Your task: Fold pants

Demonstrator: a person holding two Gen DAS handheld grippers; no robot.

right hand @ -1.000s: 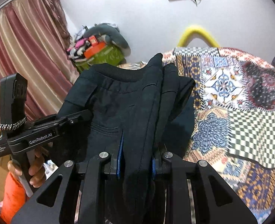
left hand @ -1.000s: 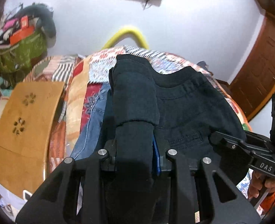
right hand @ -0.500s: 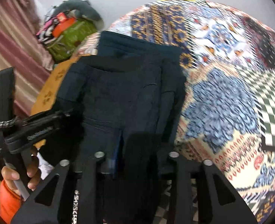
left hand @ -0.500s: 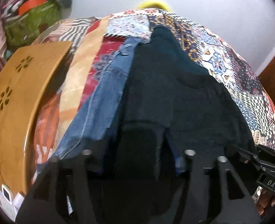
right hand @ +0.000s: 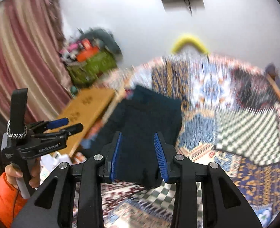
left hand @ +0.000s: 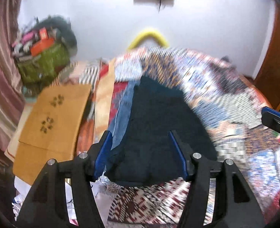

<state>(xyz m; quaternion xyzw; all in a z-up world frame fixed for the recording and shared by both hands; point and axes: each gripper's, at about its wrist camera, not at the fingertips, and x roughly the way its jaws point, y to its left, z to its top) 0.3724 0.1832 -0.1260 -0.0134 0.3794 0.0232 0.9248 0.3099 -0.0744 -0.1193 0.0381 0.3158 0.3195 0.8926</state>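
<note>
Both your grippers are off the cloth. Left gripper [left hand: 140, 152]: jaws have just been opening and stand released, spread wide, nothing pinched; the dark folded pants [left hand: 159, 129] lie on the patchwork bedspread [left hand: 235, 114] ahead of and below the jaws, only seen through the gap. Right gripper [right hand: 139, 154]: jaws parted less, also just opened, pads clear of fabric; the same pants [right hand: 149, 117] sit ahead of them, near edge just beyond the tips. Blue jeans [left hand: 124, 110] peek out along the pile's left side, ahead of your left jaw. Step, as I read it: fold laid down, release done, backing away. Frames are smeared, so I can't tell if edges line up. Next: check the stack is square; if another fold is due, re-approach the near edge with both jaws low and level.
</note>
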